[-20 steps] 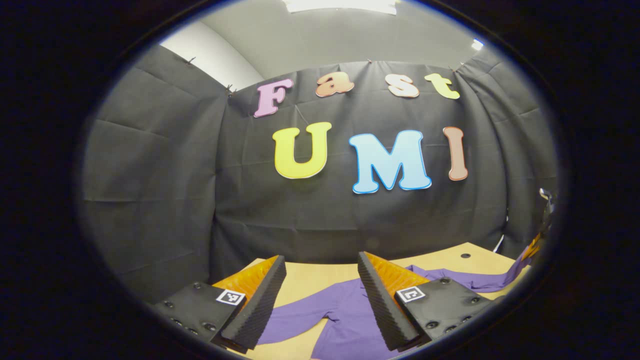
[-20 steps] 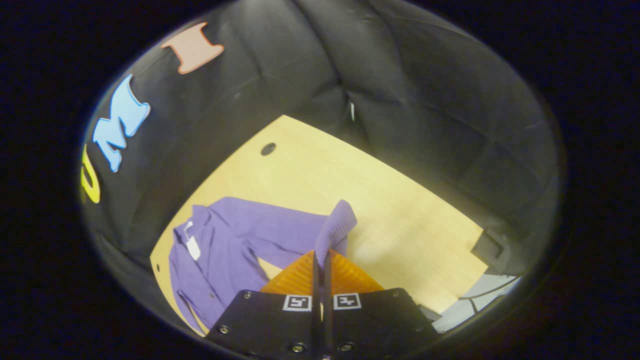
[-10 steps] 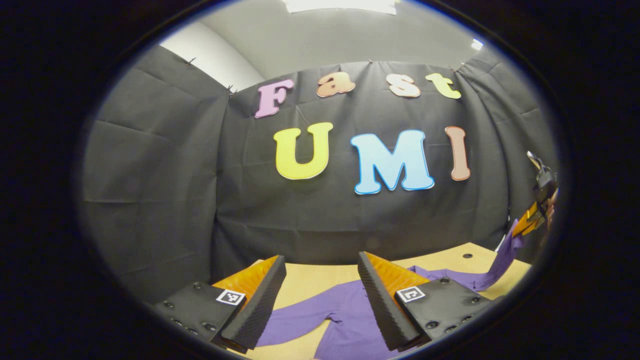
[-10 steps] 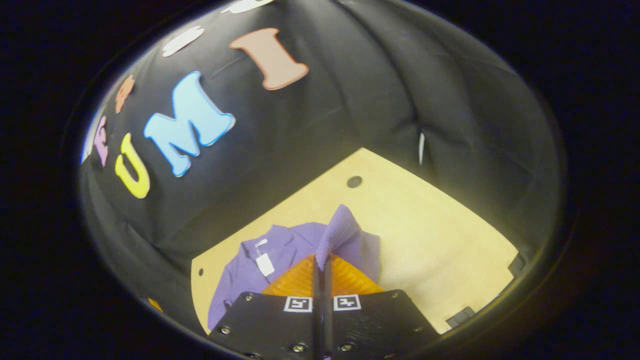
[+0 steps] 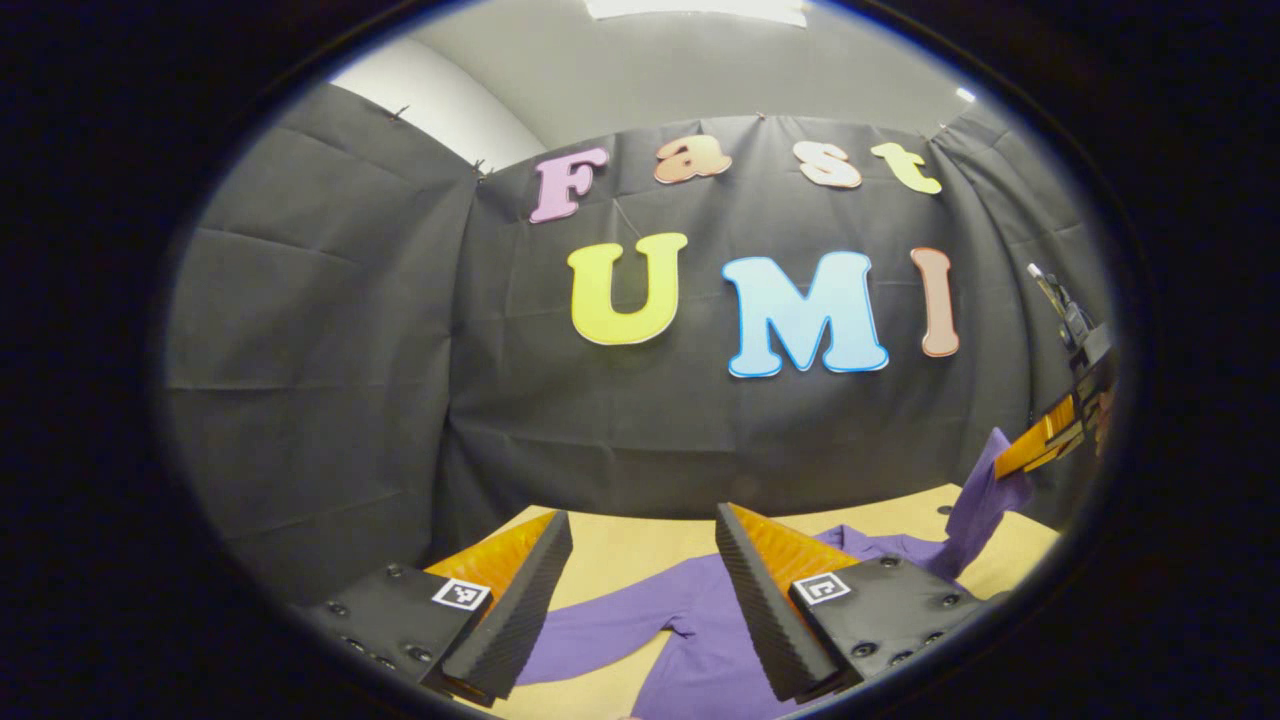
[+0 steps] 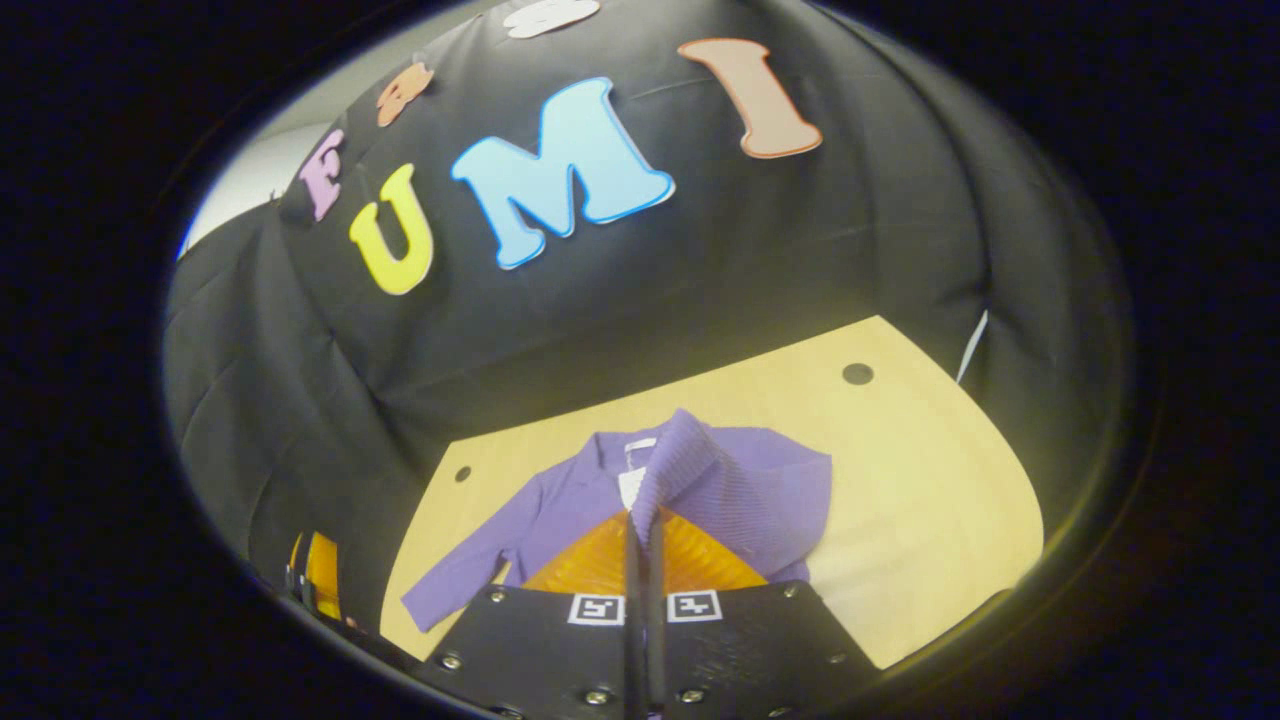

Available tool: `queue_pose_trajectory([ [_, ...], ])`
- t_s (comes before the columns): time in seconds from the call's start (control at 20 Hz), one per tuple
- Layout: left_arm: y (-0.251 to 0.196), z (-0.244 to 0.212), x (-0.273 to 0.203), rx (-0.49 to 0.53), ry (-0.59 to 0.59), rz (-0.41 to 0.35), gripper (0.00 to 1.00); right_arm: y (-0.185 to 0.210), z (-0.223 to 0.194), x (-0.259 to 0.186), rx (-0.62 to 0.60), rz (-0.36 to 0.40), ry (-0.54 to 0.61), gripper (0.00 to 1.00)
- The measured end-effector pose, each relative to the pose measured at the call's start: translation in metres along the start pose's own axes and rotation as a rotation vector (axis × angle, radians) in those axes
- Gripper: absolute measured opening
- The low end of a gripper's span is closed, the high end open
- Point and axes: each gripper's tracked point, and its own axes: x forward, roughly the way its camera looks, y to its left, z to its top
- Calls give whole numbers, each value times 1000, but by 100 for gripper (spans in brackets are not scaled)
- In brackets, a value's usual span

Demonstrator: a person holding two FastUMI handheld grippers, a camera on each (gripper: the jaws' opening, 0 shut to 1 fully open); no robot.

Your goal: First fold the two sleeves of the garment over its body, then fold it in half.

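Note:
A purple long-sleeved garment (image 6: pixel 770 490) lies flat on the wooden table (image 6: pixel 900 500), collar toward the wall. My right gripper (image 6: pixel 645 515) is shut on one sleeve's ribbed cuff (image 6: pixel 680 450) and holds it raised over the garment's body. The other sleeve (image 6: pixel 470 580) lies stretched out toward the lower left. In the left gripper view the garment (image 5: pixel 690 610) shows under my left gripper (image 5: pixel 640 590), which hovers open above it with nothing between its fingers. At that view's far right the right gripper (image 5: pixel 1045 445) holds the lifted sleeve (image 5: pixel 975 500).
Black cloth walls close the booth behind and beside the table. Two small round holes (image 6: pixel 857 374) (image 6: pixel 462 473) sit in the tabletop near the back edge. Bare wood lies to the right of the garment. The left gripper (image 6: pixel 315 575) shows at the table's left front corner.
The right gripper has risen and swung with the cuff from beside the garment to over its body, so the sleeve now stands up from the table. The left gripper has barely moved.

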Motion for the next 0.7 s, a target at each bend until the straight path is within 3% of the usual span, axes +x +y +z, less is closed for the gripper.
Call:
queue_pose_trajectory([
  [0.45, 12, -14, 1, -16, 25, 35, 95, 63, -86, 5, -184, 130, 176, 1],
  [0.7, 14, -17, 2, -15, 33, 35, 95, 68, -135, 21, -302, 124, 276, 1],
])
